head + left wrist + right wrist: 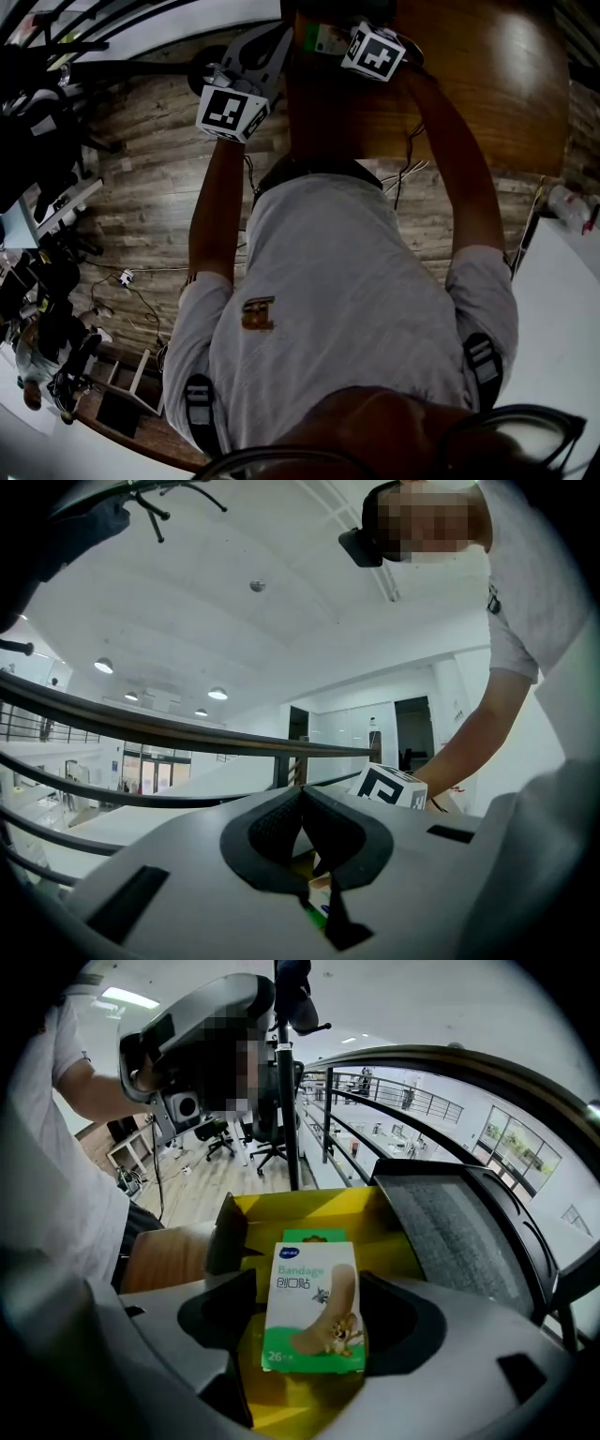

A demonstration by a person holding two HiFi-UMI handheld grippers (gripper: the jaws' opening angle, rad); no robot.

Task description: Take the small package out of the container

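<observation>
We see the right hand-held gripper with its jaws wide apart on either side of the package, which it does not grip and which stands inside the yellow container just beneath it, while the left hand-held gripper has its jaws closed together at the tips.

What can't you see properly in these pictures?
- Right gripper view: the bandage box covers the yellow container's floor.
- Left gripper view: the left gripper's closed fingers hide whether they pinch anything.
- Head view: the top edge cuts off the container.
</observation>
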